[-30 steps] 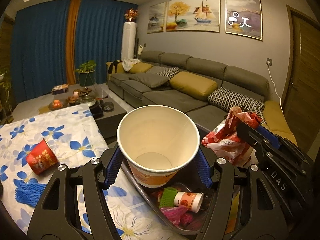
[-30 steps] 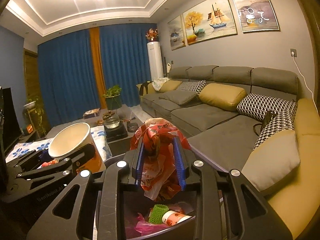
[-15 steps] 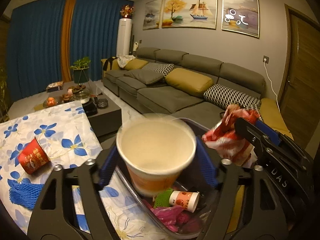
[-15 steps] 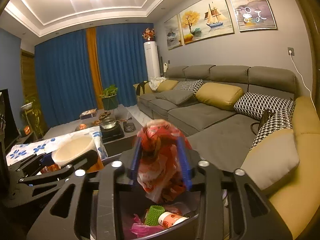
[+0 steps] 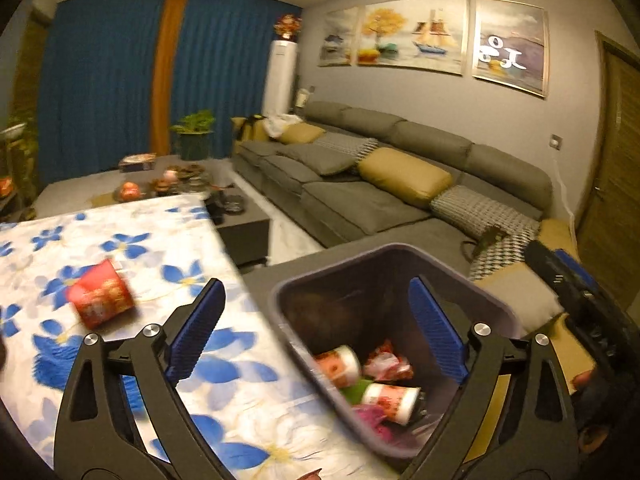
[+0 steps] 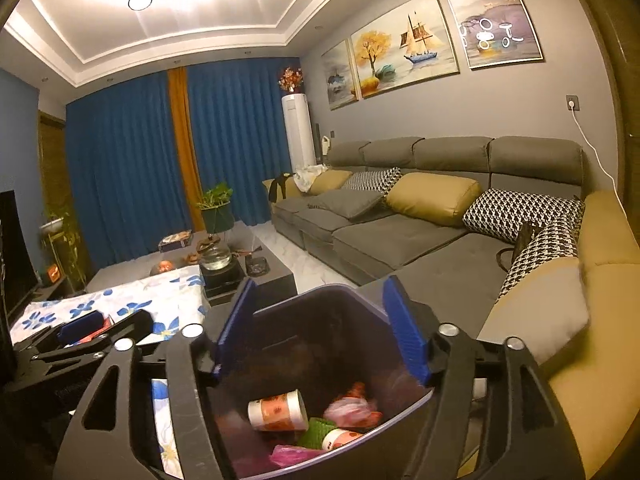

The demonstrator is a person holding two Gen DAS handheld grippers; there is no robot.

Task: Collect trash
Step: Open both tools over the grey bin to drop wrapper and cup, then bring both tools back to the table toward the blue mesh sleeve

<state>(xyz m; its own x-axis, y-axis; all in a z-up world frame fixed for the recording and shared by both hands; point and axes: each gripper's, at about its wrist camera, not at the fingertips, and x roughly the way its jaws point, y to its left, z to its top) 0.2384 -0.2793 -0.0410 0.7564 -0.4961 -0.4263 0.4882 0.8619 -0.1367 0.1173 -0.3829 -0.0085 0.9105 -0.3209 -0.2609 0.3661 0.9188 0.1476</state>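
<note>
Left gripper: jaws spread, nothing held.
Right gripper: jaws spread, nothing held, above bin.
Bin: cups, wrappers contained.
Red cup: tipped on table; to be approached low, gripped across its sides.

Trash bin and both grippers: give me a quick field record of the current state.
left gripper: jaws open, empty, over the bin's edge by the table
right gripper: jaws open, empty, above the bin
trash bin: dark, holds paper cup, red wrapper, green item, small cup, pink plastic
left on table: red cup on its side, blue mesh
</note>
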